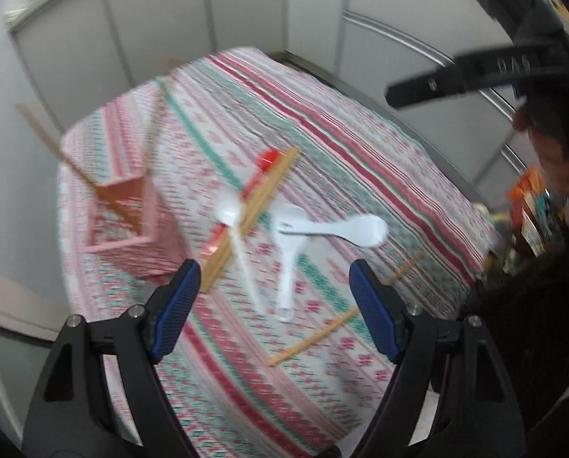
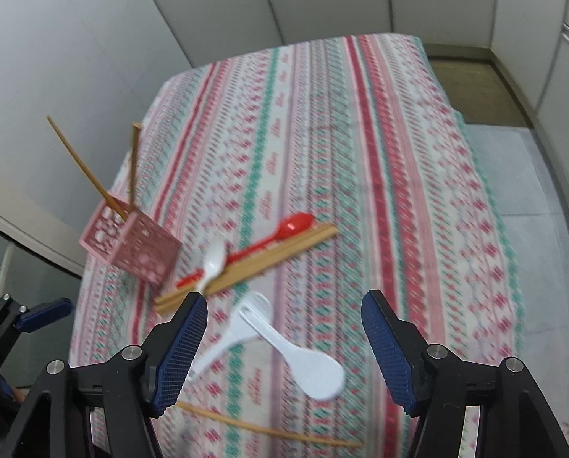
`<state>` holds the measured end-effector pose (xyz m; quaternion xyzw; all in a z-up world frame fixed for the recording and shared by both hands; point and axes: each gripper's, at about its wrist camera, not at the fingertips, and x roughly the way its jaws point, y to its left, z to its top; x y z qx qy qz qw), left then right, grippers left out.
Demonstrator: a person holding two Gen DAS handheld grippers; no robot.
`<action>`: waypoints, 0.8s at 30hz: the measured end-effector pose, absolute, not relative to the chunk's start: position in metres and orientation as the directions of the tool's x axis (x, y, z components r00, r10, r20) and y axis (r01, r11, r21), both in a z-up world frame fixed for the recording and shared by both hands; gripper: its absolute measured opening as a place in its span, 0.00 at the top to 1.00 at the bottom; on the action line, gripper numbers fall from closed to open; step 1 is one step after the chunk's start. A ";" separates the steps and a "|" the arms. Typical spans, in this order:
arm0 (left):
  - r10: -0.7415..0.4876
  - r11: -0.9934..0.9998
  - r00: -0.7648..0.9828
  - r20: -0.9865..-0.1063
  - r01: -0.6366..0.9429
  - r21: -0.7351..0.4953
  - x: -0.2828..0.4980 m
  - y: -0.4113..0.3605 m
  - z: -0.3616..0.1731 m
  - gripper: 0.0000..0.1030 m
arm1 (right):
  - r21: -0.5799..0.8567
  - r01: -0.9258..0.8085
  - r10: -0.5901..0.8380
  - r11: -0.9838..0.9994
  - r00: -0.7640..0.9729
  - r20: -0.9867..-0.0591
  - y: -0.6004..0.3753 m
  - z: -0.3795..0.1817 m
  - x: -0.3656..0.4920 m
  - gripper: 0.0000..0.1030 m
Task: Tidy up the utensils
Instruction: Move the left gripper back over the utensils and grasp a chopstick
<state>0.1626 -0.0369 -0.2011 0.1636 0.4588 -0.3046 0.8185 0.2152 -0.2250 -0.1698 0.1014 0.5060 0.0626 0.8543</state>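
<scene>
A pink perforated utensil holder (image 2: 131,246) (image 1: 126,215) stands at the table's left side with two wooden chopsticks (image 2: 93,175) in it. On the striped cloth lie a red spoon (image 2: 280,231), a bundle of chopsticks (image 2: 250,267) (image 1: 252,210), a small white spoon (image 2: 212,263) (image 1: 233,225), two crossed white rice paddles (image 2: 284,347) (image 1: 315,233), and a loose chopstick (image 2: 269,429) (image 1: 313,337). My left gripper (image 1: 275,309) is open and empty above the paddles. My right gripper (image 2: 284,347) is open and empty over the paddles.
The table (image 2: 399,191) wears a red, green and white striped cloth and stands against grey panel walls. The left gripper shows at the right wrist view's lower left (image 2: 28,316). The right gripper's body (image 1: 475,72) hangs at the left view's upper right. Colourful packages (image 1: 532,206) sit at far right.
</scene>
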 end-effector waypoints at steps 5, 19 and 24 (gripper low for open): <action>-0.385 0.631 0.256 -0.887 0.775 -0.050 0.143 -0.085 -0.230 0.22 | 0.222 0.024 0.184 0.975 0.476 -0.860 -0.249 -0.175 0.201 0.28; -0.308 0.395 -0.051 -0.950 0.901 -0.177 0.124 -0.168 -0.290 0.61 | 0.243 0.128 0.156 0.962 0.472 -0.868 -0.308 -0.189 0.186 0.28; -0.223 0.367 -0.025 -0.975 0.924 -0.107 0.120 -0.185 -0.309 0.65 | 0.260 0.160 0.150 0.952 0.494 -0.856 -0.321 -0.185 0.186 0.28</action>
